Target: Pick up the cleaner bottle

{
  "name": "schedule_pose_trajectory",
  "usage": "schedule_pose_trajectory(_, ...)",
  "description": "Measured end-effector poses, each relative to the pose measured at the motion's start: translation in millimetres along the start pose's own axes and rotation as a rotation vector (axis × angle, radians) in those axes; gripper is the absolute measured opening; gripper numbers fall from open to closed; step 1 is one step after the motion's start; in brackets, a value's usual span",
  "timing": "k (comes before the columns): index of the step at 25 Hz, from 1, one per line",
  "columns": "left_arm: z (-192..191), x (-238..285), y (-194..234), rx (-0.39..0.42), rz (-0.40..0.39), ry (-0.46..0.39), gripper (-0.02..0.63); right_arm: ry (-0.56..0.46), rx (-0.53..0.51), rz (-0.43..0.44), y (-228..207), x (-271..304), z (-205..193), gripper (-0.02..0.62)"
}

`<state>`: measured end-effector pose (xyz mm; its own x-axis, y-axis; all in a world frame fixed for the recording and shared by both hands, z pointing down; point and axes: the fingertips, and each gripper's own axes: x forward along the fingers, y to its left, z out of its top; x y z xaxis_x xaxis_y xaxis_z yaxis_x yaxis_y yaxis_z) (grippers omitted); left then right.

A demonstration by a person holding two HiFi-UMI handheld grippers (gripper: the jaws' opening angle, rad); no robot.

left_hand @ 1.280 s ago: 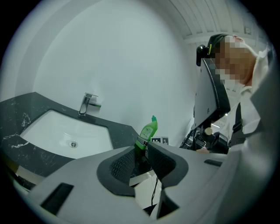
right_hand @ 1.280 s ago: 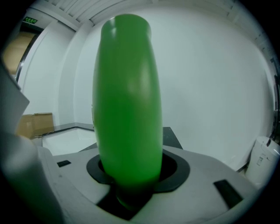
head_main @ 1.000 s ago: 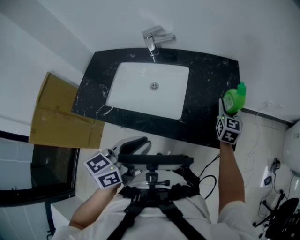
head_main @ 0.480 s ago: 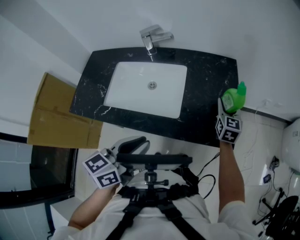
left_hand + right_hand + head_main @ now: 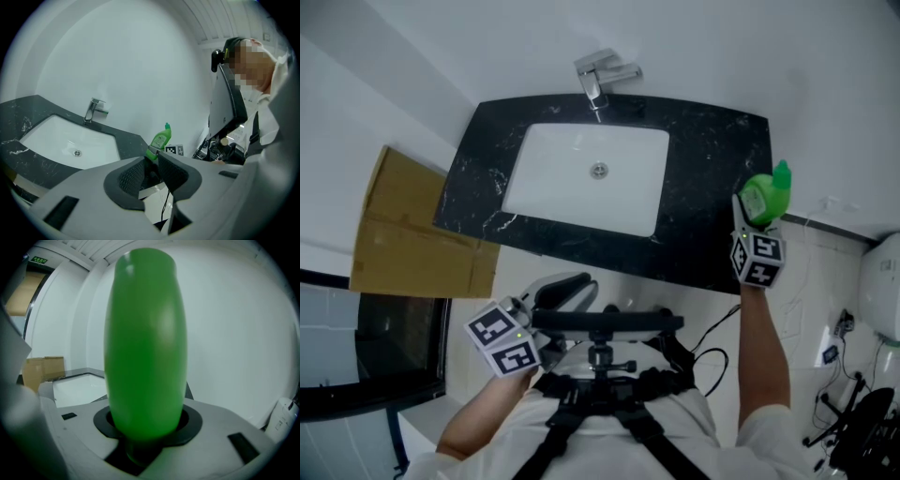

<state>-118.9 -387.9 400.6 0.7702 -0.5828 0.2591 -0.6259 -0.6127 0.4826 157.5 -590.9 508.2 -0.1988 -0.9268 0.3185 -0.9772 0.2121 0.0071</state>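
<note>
The green cleaner bottle (image 5: 766, 195) is at the right end of the black counter (image 5: 712, 150), with my right gripper (image 5: 750, 217) shut on its body. In the right gripper view the bottle (image 5: 145, 343) fills the middle, clamped upright in the right gripper (image 5: 147, 426). From the left gripper view the bottle (image 5: 160, 139) shows beyond the jaws, its base hidden, so I cannot tell whether it rests on the counter. My left gripper (image 5: 574, 287) hangs low near my body, open, and the left gripper (image 5: 151, 165) has nothing between its jaws.
A white sink basin (image 5: 586, 178) with a chrome tap (image 5: 598, 75) is set in the counter. A cardboard box (image 5: 408, 230) leans at the left. A white wall runs behind. Cables (image 5: 839, 412) lie on the tiled floor at the right.
</note>
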Motion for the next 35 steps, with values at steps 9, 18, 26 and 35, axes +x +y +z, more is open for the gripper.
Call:
schedule_pose_trajectory(9, 3, 4, 4, -0.027, -0.019, -0.036, 0.092, 0.005, -0.003, 0.018, 5, -14, 12, 0.176)
schedule_pose_trajectory(18, 6, 10, 5, 0.010, -0.043, -0.041, 0.092, -0.016, -0.022, 0.049, 19, -35, 38, 0.176)
schedule_pose_trajectory(26, 10, 15, 9, 0.002, -0.073, -0.057, 0.092, -0.015, -0.023, 0.057, 24, -46, 51, 0.176)
schedule_pose_trajectory(35, 15, 12, 13, 0.006, -0.091, -0.068, 0.092, -0.012, -0.046, 0.056, 30, -50, 59, 0.176)
